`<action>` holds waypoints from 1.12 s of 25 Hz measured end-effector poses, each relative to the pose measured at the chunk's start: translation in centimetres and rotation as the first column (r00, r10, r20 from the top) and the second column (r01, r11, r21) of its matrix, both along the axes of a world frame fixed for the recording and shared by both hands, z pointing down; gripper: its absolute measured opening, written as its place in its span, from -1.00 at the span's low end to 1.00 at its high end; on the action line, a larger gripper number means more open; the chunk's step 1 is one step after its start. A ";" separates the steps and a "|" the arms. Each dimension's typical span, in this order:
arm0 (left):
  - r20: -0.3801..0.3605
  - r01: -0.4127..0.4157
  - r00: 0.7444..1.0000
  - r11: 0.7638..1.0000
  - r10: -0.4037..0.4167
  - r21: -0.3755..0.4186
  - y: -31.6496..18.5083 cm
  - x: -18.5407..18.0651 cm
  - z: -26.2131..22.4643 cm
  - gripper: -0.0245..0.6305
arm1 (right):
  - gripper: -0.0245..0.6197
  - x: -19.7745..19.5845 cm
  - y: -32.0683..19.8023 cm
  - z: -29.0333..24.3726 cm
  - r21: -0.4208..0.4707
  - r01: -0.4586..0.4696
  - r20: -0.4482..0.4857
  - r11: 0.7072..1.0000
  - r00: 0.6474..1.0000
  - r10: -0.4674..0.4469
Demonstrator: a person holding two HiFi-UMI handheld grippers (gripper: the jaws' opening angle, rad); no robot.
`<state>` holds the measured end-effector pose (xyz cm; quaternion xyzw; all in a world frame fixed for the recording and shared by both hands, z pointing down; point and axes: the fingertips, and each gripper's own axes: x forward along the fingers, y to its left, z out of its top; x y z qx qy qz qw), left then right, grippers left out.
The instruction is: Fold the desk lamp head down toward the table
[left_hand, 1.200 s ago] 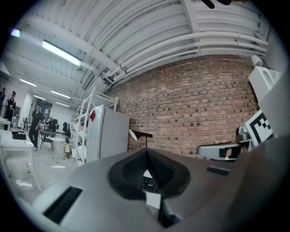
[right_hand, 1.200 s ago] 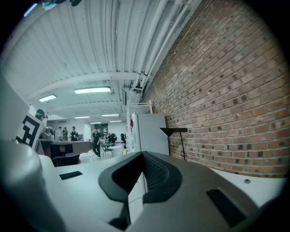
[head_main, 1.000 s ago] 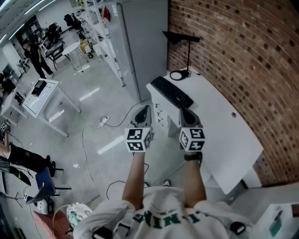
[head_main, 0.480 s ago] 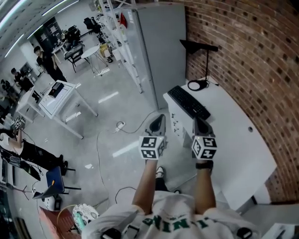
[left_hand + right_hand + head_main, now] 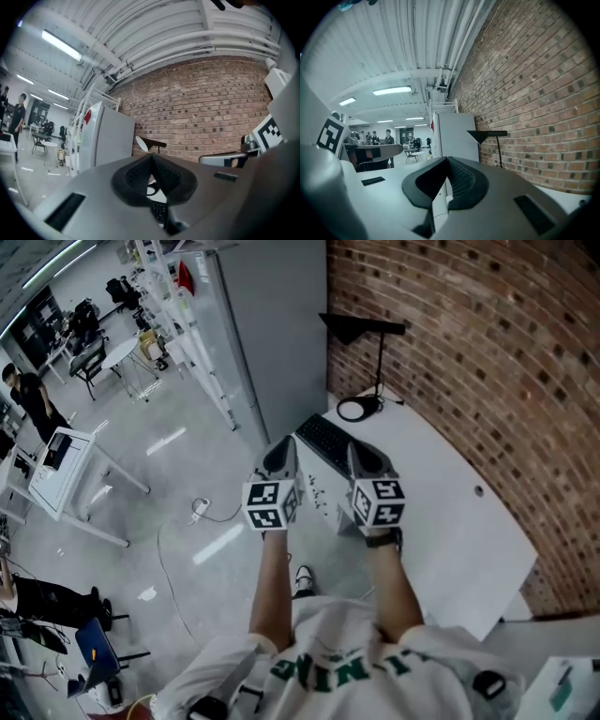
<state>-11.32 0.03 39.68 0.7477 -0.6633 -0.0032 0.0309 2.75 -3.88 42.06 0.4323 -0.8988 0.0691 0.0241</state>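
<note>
A black desk lamp stands at the far end of the white desk (image 5: 450,512), against the brick wall. Its flat head (image 5: 361,326) sits upright on a thin pole above a round base (image 5: 356,409). My left gripper (image 5: 286,442) is shut and empty, just off the desk's left edge. Over the near end of a black keyboard (image 5: 323,439), my right gripper (image 5: 360,448) is shut and empty too. Both point level toward the lamp, well short of it. The left gripper view shows its shut jaws (image 5: 152,156) under the lamp head (image 5: 149,142). The right gripper view shows shut jaws (image 5: 446,159) left of the lamp head (image 5: 486,134).
A tall grey cabinet (image 5: 272,334) stands left of the lamp at the desk's far corner. A brick wall (image 5: 487,352) runs along the desk's right side. Cables lie on the floor (image 5: 202,507) to the left. People and small tables are far off at the left.
Both grippers have moved forward together along the desk's left edge toward the lamp; the right one now hangs over the keyboard. Both stay shut.
</note>
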 end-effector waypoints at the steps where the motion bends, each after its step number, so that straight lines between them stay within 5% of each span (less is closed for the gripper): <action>1: -0.023 -0.024 0.999 1.000 0.024 0.003 -1.2 -0.2 -0.4 -0.94 | -0.91 -0.2 -1.1 -0.2 0.000 -0.020 -0.005 1.000 1.000 0.020; 11: -0.045 -0.141 0.989 0.990 0.140 -0.026 -11.1 -4.1 1.1 -0.94 | -0.91 -4.4 -10.2 2.1 -0.042 -0.120 -0.051 0.992 0.992 0.118; 18: -0.073 -0.116 0.991 0.993 0.114 -0.022 -14.7 -7.1 2.6 -0.94 | -0.91 -6.6 -12.8 3.6 -0.054 -0.127 -0.090 0.990 0.988 0.122; 28: 0.013 -0.158 0.987 0.986 0.159 -0.045 -22.8 -6.5 2.8 -0.94 | -0.91 -8.1 -20.7 3.4 -0.071 -0.087 -0.041 0.994 0.996 0.084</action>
